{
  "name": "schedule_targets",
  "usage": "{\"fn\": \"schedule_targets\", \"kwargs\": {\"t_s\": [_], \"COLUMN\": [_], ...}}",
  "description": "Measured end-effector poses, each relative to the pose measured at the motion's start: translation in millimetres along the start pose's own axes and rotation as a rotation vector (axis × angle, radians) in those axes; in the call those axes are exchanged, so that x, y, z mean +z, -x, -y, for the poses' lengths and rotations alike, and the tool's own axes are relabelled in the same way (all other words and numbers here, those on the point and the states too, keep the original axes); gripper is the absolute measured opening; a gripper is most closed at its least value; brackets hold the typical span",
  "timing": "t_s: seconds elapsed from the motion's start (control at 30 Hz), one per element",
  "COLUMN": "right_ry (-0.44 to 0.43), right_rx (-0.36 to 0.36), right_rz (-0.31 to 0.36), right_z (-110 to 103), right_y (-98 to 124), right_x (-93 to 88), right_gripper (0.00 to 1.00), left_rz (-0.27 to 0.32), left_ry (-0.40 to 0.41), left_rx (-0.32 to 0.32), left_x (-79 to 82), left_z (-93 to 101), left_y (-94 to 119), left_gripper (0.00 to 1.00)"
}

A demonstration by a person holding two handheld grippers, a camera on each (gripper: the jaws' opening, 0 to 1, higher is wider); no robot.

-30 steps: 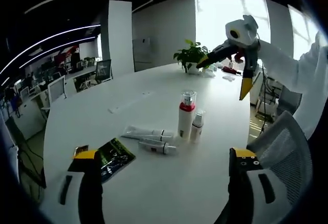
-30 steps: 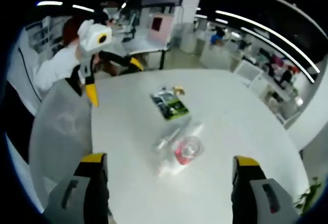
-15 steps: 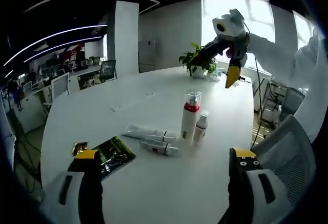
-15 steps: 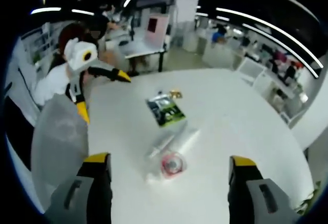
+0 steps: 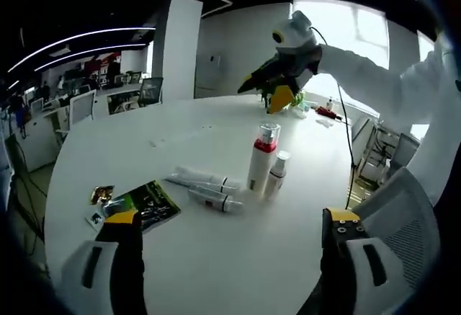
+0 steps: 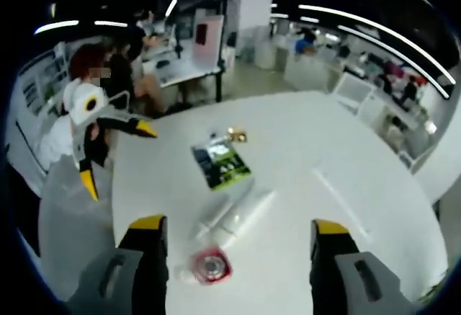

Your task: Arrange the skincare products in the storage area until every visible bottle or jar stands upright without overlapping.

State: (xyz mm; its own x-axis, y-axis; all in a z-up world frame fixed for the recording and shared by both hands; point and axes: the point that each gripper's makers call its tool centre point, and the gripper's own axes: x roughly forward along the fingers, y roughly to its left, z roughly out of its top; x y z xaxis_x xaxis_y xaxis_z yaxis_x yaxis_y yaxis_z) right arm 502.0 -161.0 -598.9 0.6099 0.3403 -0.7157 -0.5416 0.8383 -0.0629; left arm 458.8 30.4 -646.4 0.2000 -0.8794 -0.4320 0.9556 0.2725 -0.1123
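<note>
On white table (image 5: 180, 149): 2 bottles (image 5: 261, 158) upright, 2 tubes (image 5: 202, 181) flat; both grippers' jaws apart, holding nothing.

On my white table (image 5: 180, 135), a green-and-black packet (image 5: 148, 203) lies flat at seven o'clock beside a small gold wrapper (image 5: 101, 194); a potted plant (image 5: 297, 100) stands at one o'clock, mesh chair (image 5: 392, 218) at four.

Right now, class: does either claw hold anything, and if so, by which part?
Nothing is held. Both the left claw and the right claw are open, above the white table.
</note>
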Motion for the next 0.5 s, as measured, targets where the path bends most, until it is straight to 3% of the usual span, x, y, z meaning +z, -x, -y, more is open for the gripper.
{"fn": "schedule_targets", "kwargs": {"t_s": [0.13,0.5], "right_ry": [-0.037,-0.095], "right_rx": [0.01,0.061], "right_rz": [-0.016,-0.105], "right_z": [4.9,15.9], "right_y": [-13.1,-57.1], "right_x": [-4.5,-19.2], "right_gripper": [0.71,0.53], "left_rz": [-0.02,-0.013], "left_ry": [-0.004,0.013], "left_rx": [0.036,0.041], "left_x": [-5.1,-5.2], "left_z": [-6.9,-8.2], "left_y": [2.1,4.6], "left_gripper": [0.99,0.99]}}
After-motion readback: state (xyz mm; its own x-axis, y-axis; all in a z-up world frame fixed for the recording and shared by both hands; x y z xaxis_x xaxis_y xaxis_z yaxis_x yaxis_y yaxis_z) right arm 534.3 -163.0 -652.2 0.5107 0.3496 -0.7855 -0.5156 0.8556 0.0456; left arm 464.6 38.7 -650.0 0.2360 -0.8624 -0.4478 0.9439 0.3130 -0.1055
